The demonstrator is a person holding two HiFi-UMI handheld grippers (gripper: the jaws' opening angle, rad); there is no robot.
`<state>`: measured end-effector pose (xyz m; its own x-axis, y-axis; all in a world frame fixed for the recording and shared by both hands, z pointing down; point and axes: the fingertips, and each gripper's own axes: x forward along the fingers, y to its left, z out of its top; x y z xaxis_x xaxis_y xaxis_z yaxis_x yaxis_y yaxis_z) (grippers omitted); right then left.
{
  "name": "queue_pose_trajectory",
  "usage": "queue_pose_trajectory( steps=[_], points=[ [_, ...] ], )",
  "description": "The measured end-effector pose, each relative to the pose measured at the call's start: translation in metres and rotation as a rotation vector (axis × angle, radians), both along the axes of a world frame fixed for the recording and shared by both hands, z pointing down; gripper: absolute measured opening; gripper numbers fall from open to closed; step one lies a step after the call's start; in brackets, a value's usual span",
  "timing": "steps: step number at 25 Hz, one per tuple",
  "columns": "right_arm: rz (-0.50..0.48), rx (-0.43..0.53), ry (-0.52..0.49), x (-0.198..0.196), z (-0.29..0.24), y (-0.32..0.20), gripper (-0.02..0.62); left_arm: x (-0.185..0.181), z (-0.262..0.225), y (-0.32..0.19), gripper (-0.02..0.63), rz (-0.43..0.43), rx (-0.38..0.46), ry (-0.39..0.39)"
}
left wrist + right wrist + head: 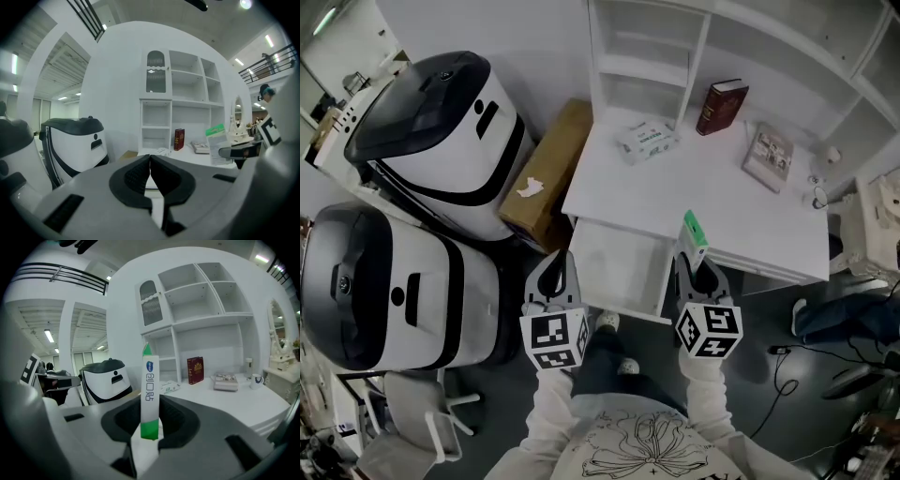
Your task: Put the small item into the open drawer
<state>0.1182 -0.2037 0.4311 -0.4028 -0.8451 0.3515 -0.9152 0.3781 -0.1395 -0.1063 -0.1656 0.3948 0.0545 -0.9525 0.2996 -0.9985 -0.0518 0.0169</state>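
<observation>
The small item [695,236] is a narrow white and green box, held upright in my right gripper [694,259], which is shut on it. In the right gripper view the box [150,390] stands between the dark pads of that gripper [150,420]. The white desk's drawer [619,264] is pulled open and looks empty; the box hangs near its right front corner. My left gripper [561,259] is near the drawer's left front corner. Its jaws [150,164] are shut with nothing in them.
On the desk top [712,192] are a red book [721,106], a tissue pack [646,141], a second book [768,157] and a cup [818,197]. A cardboard box [548,173] and two big white and black machines [441,131] stand to the left.
</observation>
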Motion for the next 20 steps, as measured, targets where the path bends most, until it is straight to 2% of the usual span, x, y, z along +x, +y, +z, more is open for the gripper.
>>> queue_pose_trajectory(
  steps=[9, 20],
  points=[
    [-0.027, -0.089, 0.034, -0.029, 0.04, -0.048, 0.091, -0.019, 0.033, -0.062, 0.006, 0.019, -0.066, 0.023],
    [-0.088, -0.247, 0.084, -0.052, 0.115, -0.067, 0.091, -0.032, 0.082, -0.103, 0.006, 0.024, -0.16, 0.044]
  ],
)
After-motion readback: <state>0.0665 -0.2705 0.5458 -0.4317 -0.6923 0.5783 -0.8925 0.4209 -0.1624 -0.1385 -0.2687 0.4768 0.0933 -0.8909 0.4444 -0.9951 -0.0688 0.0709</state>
